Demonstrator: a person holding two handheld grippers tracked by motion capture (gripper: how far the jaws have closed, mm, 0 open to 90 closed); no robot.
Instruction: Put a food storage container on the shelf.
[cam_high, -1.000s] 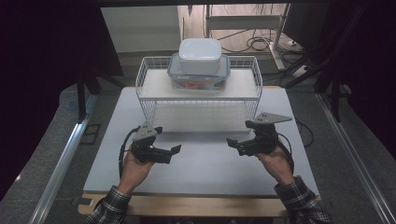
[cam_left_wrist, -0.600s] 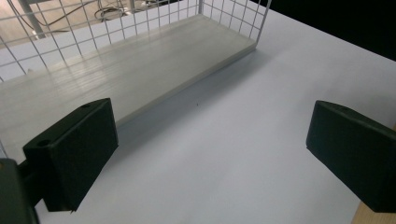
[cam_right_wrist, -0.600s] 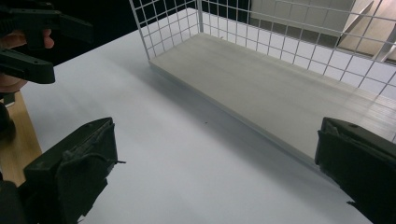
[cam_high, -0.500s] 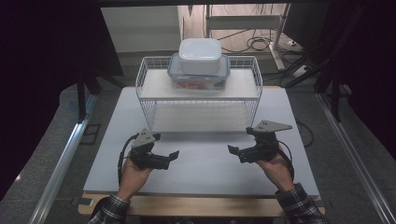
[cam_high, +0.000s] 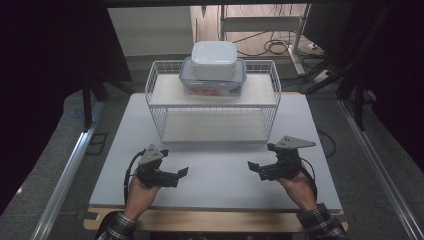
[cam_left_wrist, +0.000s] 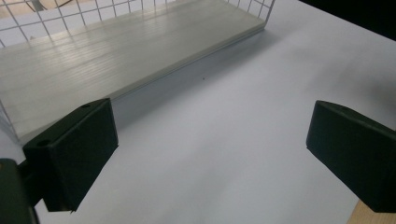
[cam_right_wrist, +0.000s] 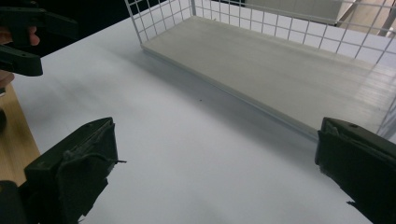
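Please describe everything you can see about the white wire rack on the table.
The white wire rack stands upright at the far middle of the white table. Its sides are a thin wire grid, and it has two pale, board-like shelves. On the upper shelf sits a clear container with a blue-rimmed lid, and a white lidded box is stacked on that. The lower shelf is bare and rests just above the table surface. Both grippers are apart from the rack.
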